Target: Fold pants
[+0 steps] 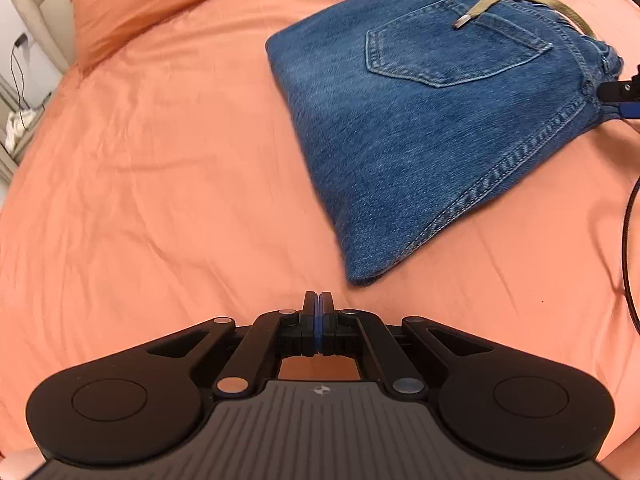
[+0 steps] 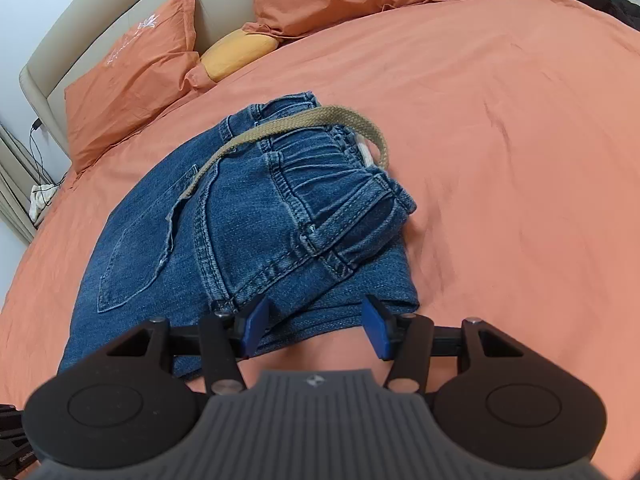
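Blue denim pants lie folded into a compact stack on the orange bed sheet, back pocket up, with a tan belt across the waistband. My left gripper is shut and empty, just short of the stack's near corner. My right gripper is open, its blue pads astride the waistband edge of the pants, touching the fabric but not clamped. The belt loops over the waistband. The right gripper's tip shows in the left wrist view at the waistband.
Orange pillows and a yellow cushion lie by the beige headboard. A nightstand with a cable and white cloth stands left of the bed. A black cable hangs at the right.
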`<state>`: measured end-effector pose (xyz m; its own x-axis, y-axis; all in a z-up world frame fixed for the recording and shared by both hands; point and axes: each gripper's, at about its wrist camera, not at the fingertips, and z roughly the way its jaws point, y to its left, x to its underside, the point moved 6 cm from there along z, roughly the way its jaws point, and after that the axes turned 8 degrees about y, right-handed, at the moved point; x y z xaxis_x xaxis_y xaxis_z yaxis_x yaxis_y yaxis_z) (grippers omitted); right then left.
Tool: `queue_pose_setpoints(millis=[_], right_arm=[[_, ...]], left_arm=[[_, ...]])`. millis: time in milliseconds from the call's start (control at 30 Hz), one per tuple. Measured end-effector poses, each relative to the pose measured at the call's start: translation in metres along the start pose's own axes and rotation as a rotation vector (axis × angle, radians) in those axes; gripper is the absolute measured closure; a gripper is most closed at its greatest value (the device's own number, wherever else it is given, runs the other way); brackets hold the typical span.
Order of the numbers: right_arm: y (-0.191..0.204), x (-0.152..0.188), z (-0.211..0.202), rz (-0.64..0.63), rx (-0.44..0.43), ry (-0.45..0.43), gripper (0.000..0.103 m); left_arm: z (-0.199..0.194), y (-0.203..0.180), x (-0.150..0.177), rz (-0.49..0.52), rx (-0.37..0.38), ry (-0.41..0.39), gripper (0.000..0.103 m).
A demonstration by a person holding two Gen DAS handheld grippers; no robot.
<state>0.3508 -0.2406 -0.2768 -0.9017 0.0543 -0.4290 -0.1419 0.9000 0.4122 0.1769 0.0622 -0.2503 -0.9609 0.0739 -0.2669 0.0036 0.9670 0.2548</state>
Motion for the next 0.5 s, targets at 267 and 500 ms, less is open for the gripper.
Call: queue_pose_setpoints(millis=[267, 500], right_arm=[[-0.008, 0.0, -0.017, 0.037, -0.001, -0.047, 0.043], [-0.028, -0.006, -0.02, 0.144, 0.025, -0.074, 0.028]], left_arm=[[-0.015, -0.003, -0.007, 0.012, 0.002, -0.041, 0.094], [-0.025, 0.005, -0.036, -0.018, 0.05, -0.09, 0.065]])
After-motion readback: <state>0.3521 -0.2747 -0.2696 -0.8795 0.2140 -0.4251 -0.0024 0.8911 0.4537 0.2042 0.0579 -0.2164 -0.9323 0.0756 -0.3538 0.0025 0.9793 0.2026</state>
